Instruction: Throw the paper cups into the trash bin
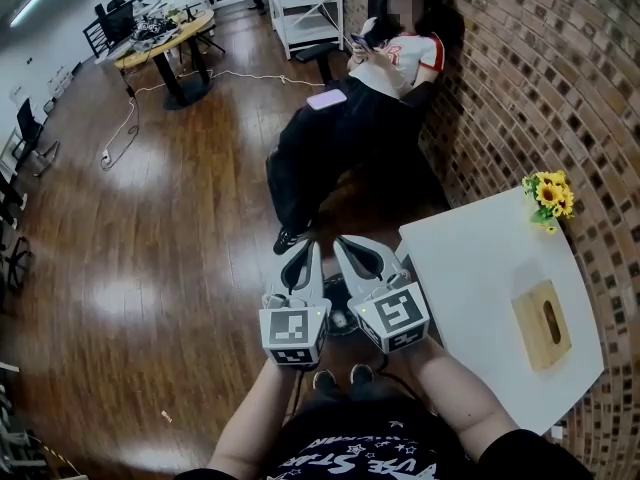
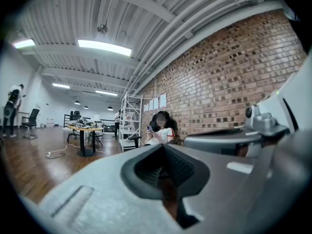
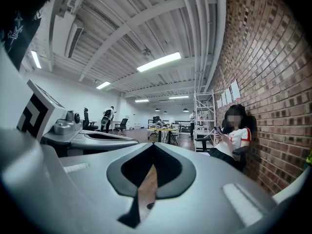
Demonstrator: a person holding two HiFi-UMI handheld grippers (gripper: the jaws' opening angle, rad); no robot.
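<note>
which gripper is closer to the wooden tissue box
Right. The right gripper is beside the edge of the white table that bears the tissue box; the left gripper is beyond the right one, farther off.

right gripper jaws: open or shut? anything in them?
Shut and empty. In the right gripper view the right gripper has its jaws meeting at the tips, and only wooden floor shows through the gap behind them.

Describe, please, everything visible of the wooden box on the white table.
The wooden box is a pale rectangular block with a dark oval slot in its top. It lies flat on the white table, near the edge beside the brick wall. Only the table touches it; the yellow flowers stand apart.
</note>
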